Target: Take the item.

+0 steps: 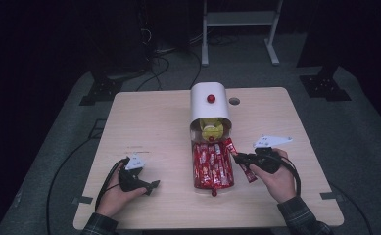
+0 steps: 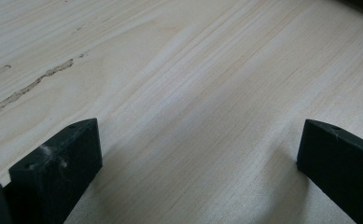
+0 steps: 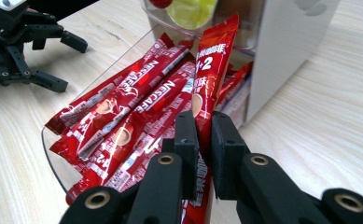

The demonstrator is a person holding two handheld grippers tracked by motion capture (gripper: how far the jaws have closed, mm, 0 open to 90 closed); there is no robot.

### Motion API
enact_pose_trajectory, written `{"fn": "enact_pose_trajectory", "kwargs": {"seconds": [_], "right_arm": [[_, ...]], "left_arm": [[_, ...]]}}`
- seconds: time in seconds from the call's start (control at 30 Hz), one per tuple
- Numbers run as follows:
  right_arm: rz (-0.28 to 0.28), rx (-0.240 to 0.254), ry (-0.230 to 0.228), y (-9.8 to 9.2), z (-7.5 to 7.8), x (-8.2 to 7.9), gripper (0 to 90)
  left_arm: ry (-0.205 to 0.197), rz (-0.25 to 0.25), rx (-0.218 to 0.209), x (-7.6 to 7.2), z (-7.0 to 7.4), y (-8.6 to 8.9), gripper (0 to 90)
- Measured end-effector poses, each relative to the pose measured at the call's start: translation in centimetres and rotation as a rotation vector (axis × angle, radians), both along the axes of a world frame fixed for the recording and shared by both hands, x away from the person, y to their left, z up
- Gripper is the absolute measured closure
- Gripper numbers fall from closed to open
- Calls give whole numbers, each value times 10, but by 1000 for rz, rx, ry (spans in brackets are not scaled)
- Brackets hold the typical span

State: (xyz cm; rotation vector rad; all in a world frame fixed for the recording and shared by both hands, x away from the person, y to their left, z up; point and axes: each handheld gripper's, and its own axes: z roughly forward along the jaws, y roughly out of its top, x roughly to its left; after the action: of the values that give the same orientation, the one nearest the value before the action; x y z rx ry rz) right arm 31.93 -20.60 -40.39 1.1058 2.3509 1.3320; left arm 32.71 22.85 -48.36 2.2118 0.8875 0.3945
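The right gripper (image 1: 241, 159) is clamped on one red coffee stick (image 1: 244, 169) at the right edge of the clear tray (image 1: 196, 182). In the high view the stick's long axis runs roughly parallel to the tray; the right hand (image 1: 276, 178) is nearer, and the left gripper (image 1: 149, 185) rests well apart. The tray holds a layer of sticks (image 1: 212, 164); the white box (image 1: 209, 105) behind holds a yellow object (image 1: 211, 129).

Left gripper view: jaws stand wide over the bare table (image 2: 193, 93), gripping nothing.

Right gripper view: both jaws pinch the stick (image 3: 214, 70), which rises tilted above the tray's sticks (image 3: 137, 107) toward the box (image 3: 286, 42).
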Motion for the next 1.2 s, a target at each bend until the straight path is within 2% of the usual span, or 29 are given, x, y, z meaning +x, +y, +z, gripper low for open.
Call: {"fn": "enact_pose_trajectory", "kwargs": {"seconds": [0.77, 1.2], "right_arm": [[-89, 2, -9, -35, -1, 3, 814], [-153, -31, -5, -51, -9, 10, 814]], "left_arm": [[0, 0, 0, 0, 0, 0, 0], [1, 0, 1, 0, 0, 0, 0]]}}
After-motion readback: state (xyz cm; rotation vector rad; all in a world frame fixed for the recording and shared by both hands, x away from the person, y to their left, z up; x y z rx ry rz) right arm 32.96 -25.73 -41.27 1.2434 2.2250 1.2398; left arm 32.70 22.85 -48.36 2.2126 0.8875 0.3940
